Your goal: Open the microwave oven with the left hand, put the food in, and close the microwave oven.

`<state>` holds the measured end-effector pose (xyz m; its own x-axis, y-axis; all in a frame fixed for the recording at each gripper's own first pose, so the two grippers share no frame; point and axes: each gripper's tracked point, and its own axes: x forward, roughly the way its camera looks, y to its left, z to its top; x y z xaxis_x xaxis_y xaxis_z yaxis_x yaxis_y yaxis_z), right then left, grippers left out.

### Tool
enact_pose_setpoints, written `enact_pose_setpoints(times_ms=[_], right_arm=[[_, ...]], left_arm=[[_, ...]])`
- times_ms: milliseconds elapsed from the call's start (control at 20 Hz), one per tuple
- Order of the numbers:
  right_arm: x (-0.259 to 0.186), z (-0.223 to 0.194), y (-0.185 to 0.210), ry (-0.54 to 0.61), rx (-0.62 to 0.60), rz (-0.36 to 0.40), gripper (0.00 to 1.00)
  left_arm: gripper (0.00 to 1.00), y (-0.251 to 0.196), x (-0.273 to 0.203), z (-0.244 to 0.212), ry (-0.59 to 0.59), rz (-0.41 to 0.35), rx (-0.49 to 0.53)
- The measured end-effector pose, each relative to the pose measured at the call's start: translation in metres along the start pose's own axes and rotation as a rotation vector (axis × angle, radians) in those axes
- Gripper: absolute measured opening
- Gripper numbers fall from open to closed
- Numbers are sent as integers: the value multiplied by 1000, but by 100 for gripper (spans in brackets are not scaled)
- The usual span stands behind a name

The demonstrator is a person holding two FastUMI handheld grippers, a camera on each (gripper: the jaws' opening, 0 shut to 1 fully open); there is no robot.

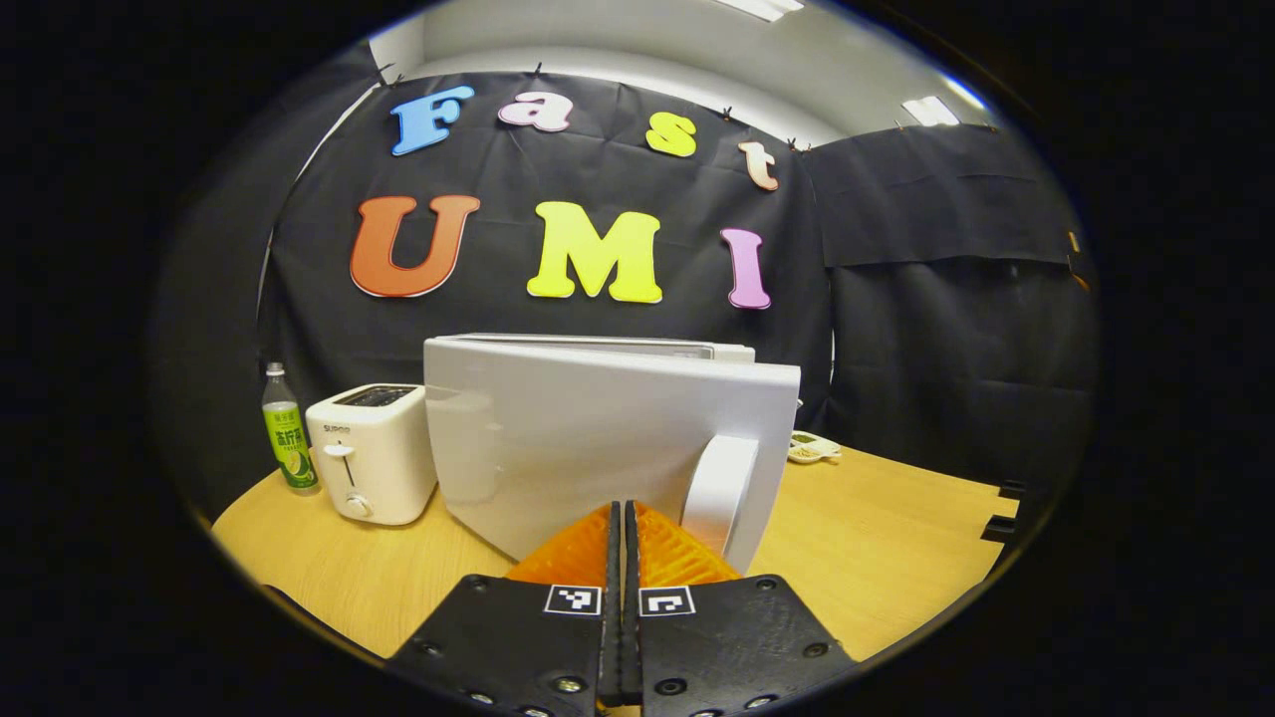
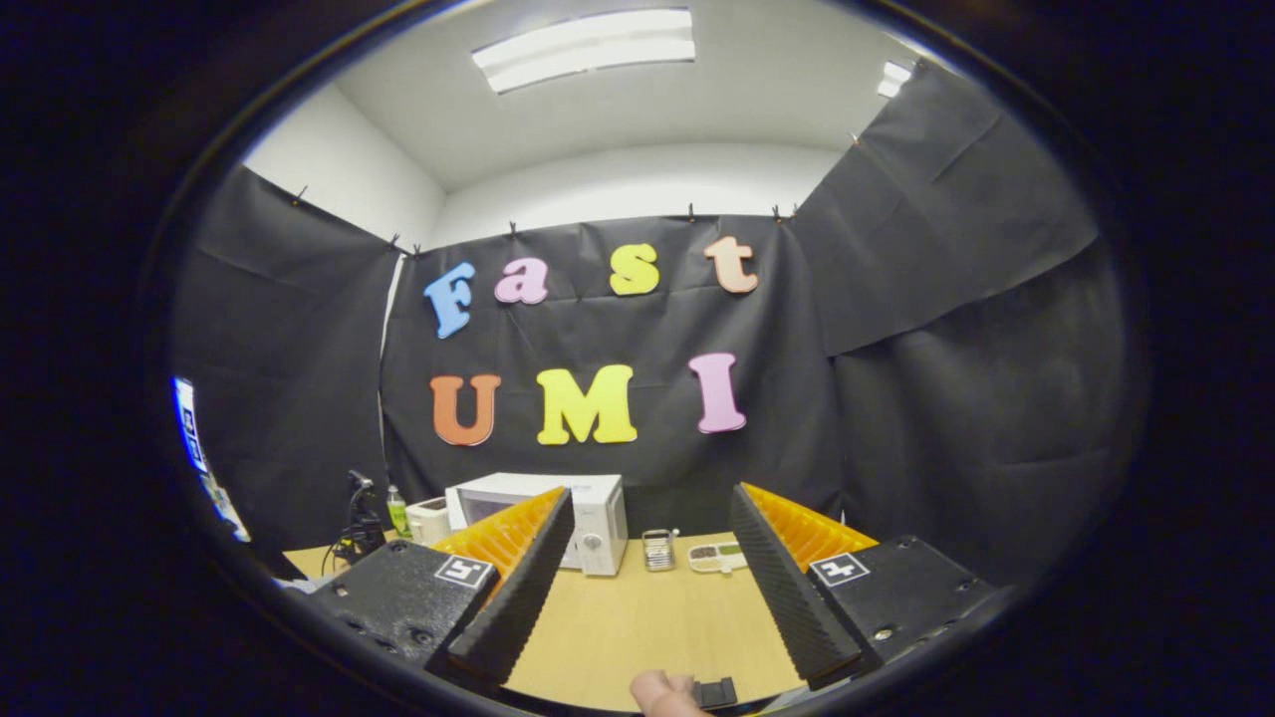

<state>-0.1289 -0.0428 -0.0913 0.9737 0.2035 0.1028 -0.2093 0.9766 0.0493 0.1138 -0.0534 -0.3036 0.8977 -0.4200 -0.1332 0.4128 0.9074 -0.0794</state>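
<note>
**Left gripper closed before the microwave door**

In the left gripper view the left gripper (image 1: 622, 528) has its fingers pressed together with nothing between them, just in front of the white microwave oven (image 1: 598, 438), whose door with its handle (image 1: 719, 488) faces the camera. A toaster (image 1: 371, 450) and a bottle (image 1: 287, 430) stand beside it on the wooden table (image 1: 896, 538). In the right gripper view the right gripper (image 2: 647, 558) is wide open and empty, far from the microwave oven; a food tray (image 2: 717, 557) lies on the table near it.

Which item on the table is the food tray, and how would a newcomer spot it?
Start at the white microwave oven on the wooden table. To its right stands a small metal rack; just beyond lies the food tray. It is flat, white and divided into compartments.
</note>
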Motion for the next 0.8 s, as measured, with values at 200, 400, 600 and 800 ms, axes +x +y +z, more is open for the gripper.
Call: enact_pose_setpoints(times_ms=[200, 400, 600, 800], right_arm=[[0, 4, -27, -10, -26, -80, 100], [6, 1, -21, -28, -28, -42, 100], [27, -15, -15, -9, -6, 19, 100], [52, -23, -28, -2, -28, -11, 91]], left_arm=[[0, -17, 37, 1, 21, 11, -2], [0, -38, 69, 2, 12, 7, -22], [0, -57, 105, -2, 22, 7, -29], [0, -59, 142, -4, 35, 38, -2]])
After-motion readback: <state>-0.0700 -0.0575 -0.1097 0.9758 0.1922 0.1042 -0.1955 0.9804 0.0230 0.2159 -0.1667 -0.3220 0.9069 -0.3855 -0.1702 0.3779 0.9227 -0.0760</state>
